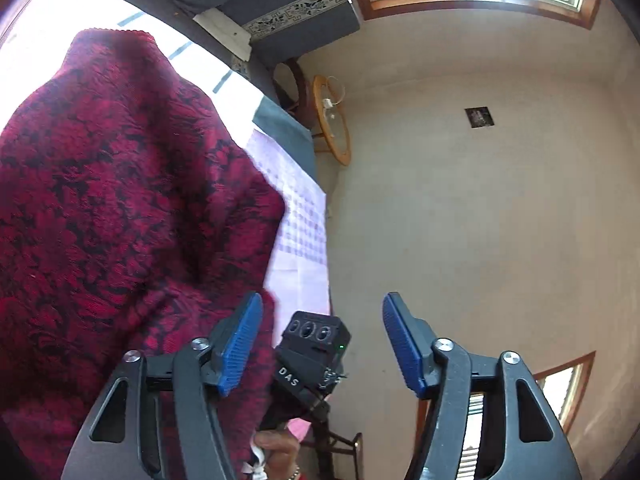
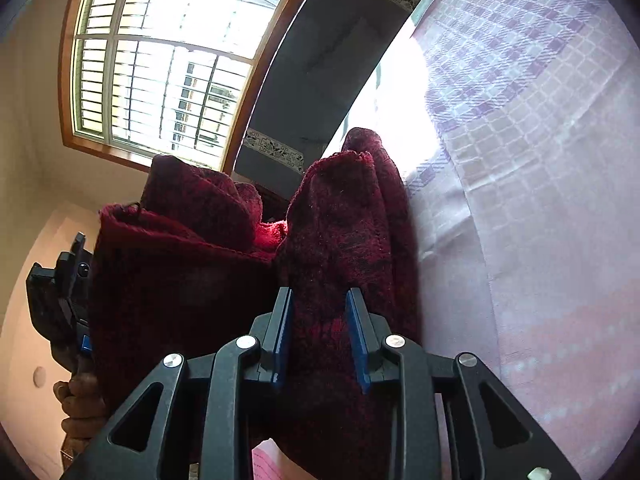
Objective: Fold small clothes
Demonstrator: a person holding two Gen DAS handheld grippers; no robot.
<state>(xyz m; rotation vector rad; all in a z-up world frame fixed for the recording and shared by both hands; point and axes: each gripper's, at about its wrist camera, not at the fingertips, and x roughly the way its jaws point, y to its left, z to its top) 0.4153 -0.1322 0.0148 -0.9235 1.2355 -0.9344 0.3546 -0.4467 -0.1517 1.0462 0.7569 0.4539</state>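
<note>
A dark red knitted garment (image 1: 120, 200) hangs bunched up and fills the left half of the left wrist view. My left gripper (image 1: 320, 304) stands open beside it, with nothing between its blue pads (image 1: 240, 344); the cloth brushes only the outer side of the left finger. In the right wrist view the same garment (image 2: 192, 272) rises in thick folds. One fold lies between the fingers of my right gripper (image 2: 319, 294). Its jaws stand a little apart with the blue pad faces showing, so the fold sits loosely between them. A hand (image 1: 280, 450) holds the right gripper's black body (image 1: 312, 344).
A pink and lilac checked sheet (image 2: 520, 200) covers the surface to the right of the garment. A dark grey padded piece with a patterned border (image 1: 300, 12) stands behind it. A round wooden stand (image 1: 332, 120) is against the pale wall, and a barred window (image 2: 160, 60) is at the back.
</note>
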